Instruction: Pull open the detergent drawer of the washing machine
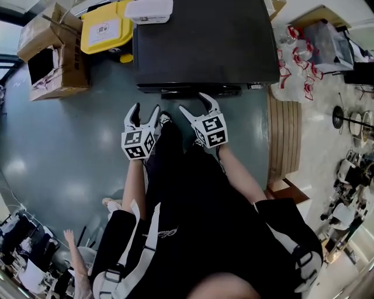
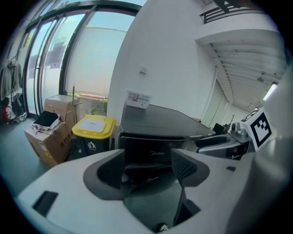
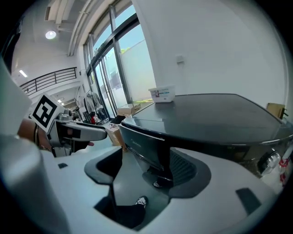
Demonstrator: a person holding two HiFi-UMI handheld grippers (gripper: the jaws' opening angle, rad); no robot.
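Head view looked steeply down on a black, flat-topped washing machine (image 1: 204, 41) standing on a grey-blue floor (image 1: 70, 146), its front edge facing the person. Both tools were held just short of that front edge, not touching it. The left gripper (image 1: 146, 110), white with dark pads and a marker cube, had its jaws spread wide with nothing in them. The right gripper (image 1: 194, 103) was built the same, was just as wide open and empty, and sat a bit closer to the machine. In the left gripper view, a glossy dark front panel with a brand logo (image 2: 153, 148) showed in the gap between the jaws, along the top of the machine's front. The detergent drawer should be somewhere on that face, but honestly I couldn't make out its outline or whether it was pulled out at all. The right gripper view framed the same front band at an angle, still clear of both pads. A small white box with a printed label (image 1: 149, 10) sat on the machine's top near the back. To the left, beside the machine, stood a dark bin with a yellow lid (image 1: 105, 26), and further left an open brown cardboard box (image 1: 52, 55). A slatted wooden platform (image 1: 284, 137) ran along the right side.
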